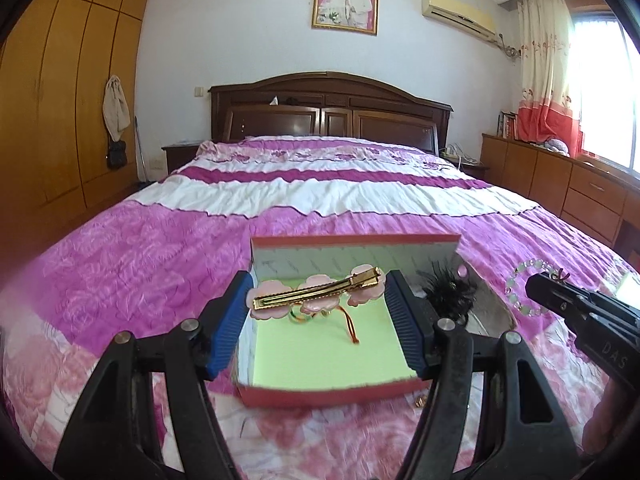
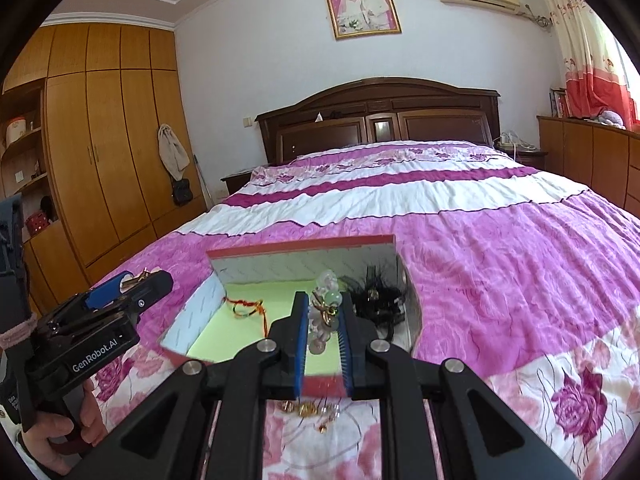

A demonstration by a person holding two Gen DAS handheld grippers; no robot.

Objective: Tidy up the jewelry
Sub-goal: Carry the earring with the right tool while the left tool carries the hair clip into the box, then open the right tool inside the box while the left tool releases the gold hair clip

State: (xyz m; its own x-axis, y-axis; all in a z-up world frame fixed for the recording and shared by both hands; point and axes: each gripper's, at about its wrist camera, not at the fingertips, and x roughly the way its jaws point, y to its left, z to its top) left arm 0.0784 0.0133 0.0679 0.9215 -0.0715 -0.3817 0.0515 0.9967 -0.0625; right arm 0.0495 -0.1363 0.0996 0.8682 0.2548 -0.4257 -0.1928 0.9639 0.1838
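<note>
A bedroom with a wide bed under a pink, white and magenta quilt fills both views, with a dark wooden headboard at the far end and a framed wedding portrait on the wall above it. An orange wooden wardrobe stands left of the bed.

Near the foot of the bed sits an open red box with a pale green floor and a white lining; everything below is placed against it. Inside the box, toward its far left corner, lies a red-and-gold cord bracelet. At its right side rests a black feathery hair piece. Just in front of the box's near wall, small gold pieces lie on the quilt.

The left gripper is above the box's interior, its blue pads clamped end to end on a gold hair clip backed with pink flowers, which spans the gap lengthwise. The right gripper is over the near half of the box, fingers drawn close on a bunched bracelet of clear and pale green beads, which hangs between them. In the left wrist view the same beads show as a loop to the right of the box.
</note>
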